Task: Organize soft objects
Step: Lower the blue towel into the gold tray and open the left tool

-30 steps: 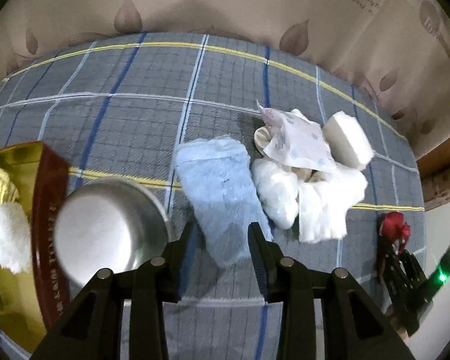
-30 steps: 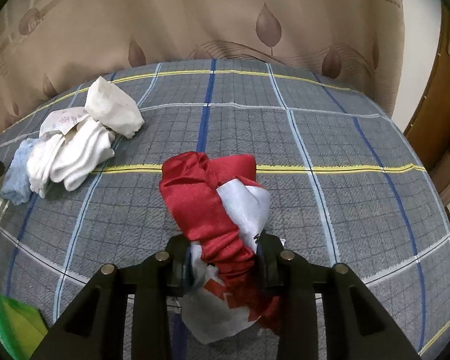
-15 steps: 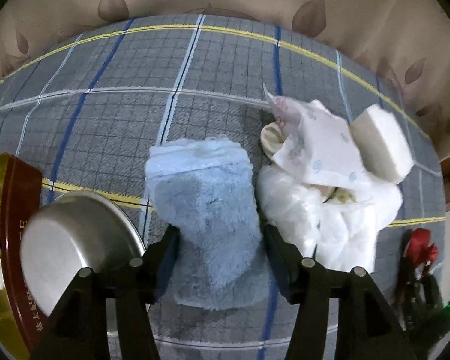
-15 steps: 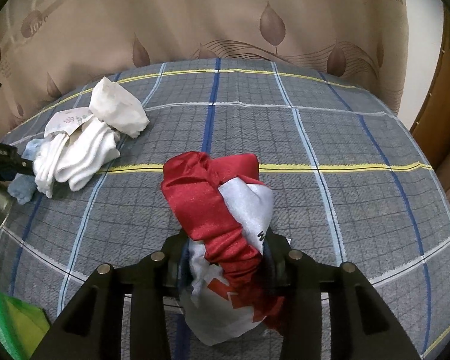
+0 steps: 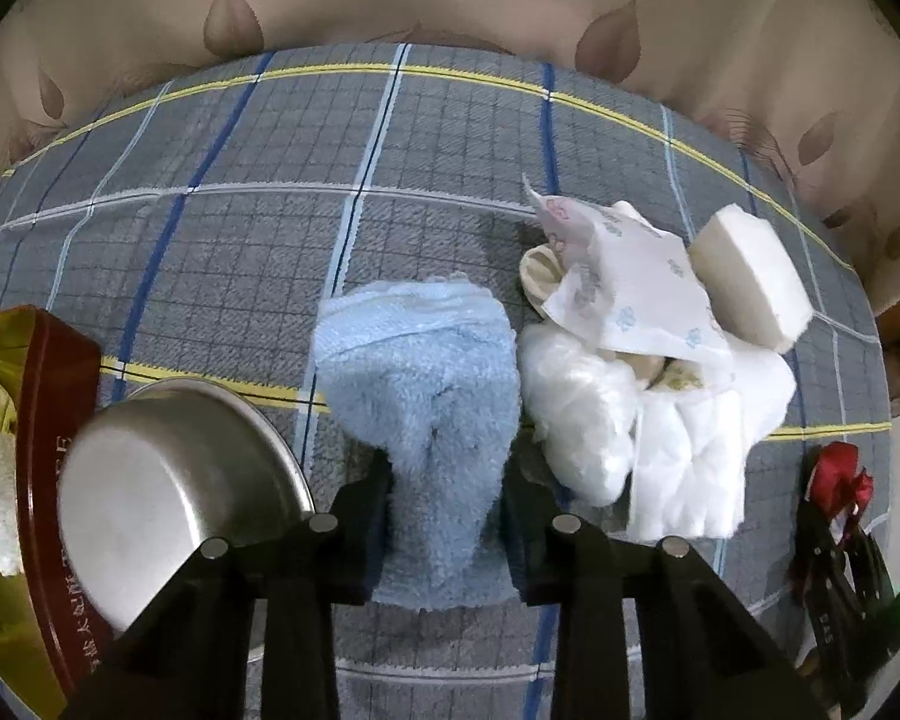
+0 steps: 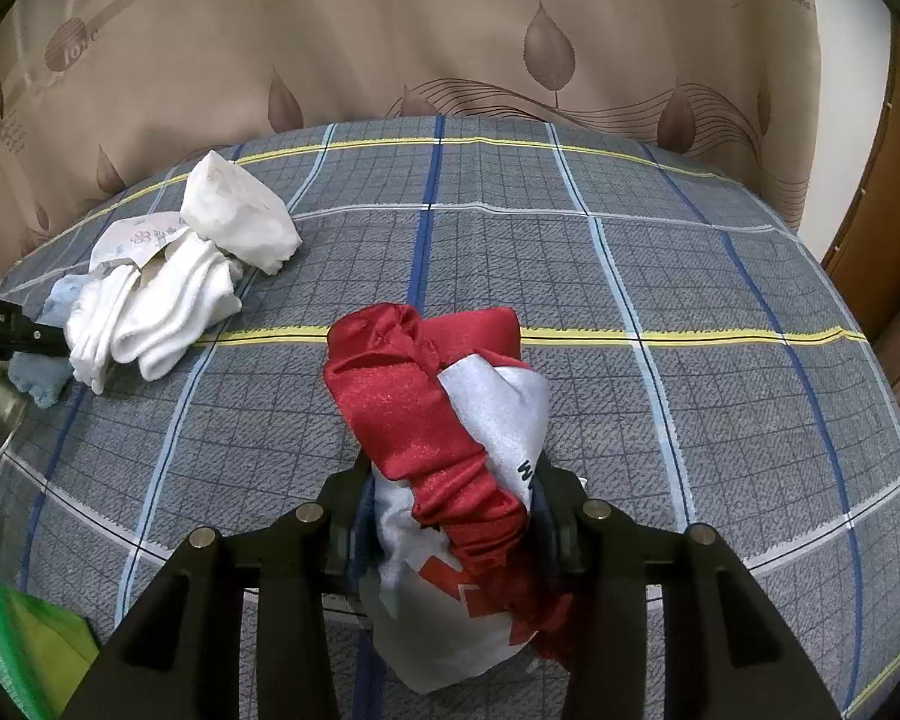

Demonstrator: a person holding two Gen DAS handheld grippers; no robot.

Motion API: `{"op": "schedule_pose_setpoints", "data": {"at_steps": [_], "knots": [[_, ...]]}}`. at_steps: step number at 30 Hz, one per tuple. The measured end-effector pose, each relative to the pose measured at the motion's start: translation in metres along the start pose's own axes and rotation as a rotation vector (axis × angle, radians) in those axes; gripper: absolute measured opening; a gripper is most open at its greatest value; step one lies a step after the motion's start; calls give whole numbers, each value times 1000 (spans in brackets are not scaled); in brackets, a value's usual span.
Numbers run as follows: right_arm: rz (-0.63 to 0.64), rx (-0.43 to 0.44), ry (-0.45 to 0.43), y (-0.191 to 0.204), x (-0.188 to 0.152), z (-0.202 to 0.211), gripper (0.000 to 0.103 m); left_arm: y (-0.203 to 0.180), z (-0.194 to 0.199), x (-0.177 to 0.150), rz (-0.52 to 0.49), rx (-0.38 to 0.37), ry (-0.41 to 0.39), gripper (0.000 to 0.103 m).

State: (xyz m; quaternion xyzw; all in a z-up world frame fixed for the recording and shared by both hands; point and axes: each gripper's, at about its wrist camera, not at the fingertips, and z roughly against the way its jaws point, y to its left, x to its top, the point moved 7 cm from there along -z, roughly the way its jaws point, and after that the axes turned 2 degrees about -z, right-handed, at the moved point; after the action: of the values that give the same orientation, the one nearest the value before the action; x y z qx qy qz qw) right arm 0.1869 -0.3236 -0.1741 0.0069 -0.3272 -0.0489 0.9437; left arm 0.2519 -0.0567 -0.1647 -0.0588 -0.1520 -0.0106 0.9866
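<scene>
The left gripper (image 5: 447, 489), its jaws closing, pinches the near end of the fluffy blue towel (image 5: 423, 384) lying on the plaid-covered bed (image 5: 222, 240) beside white socks (image 5: 648, 420); light, limp, compressible, it should bunch easily.

The cloth covering the table (image 5: 222, 252) is grey, checked with blue, pale blue and yellow lines. The fluffy towel (image 5: 432, 396) is light blue, the socks (image 6: 162, 312) white, the satin fabric (image 6: 438, 420) red and white, and the curtain (image 6: 450, 30) tan with brown leaves.
</scene>
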Motion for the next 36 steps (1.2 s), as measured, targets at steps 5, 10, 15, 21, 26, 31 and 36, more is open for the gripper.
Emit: {"op": "schedule_pose_setpoints", "data": {"at_steps": [5,10,15,21,26,31,36], "knots": [[1,-1,0,0,0,0,42,-3,17,-7,-26,-24,-17,30],[1,-3,0,0,0,0,42,-9,37,-19,-56,-42,-40,30],[2,-4,1,1,0,0,42,-14,53,-26,-83,-53,-49,30],[3,-6,1,1,0,0,42,-11,77,-33,-102,-74,-70,30],[4,-7,1,2,0,-1,42,5,101,-41,-121,-38,-101,30],[8,-12,2,3,0,-1,42,40,122,-48,-116,19,-123,30],[11,-15,2,3,0,-1,42,87,138,-55,-69,74,-130,30]]}}
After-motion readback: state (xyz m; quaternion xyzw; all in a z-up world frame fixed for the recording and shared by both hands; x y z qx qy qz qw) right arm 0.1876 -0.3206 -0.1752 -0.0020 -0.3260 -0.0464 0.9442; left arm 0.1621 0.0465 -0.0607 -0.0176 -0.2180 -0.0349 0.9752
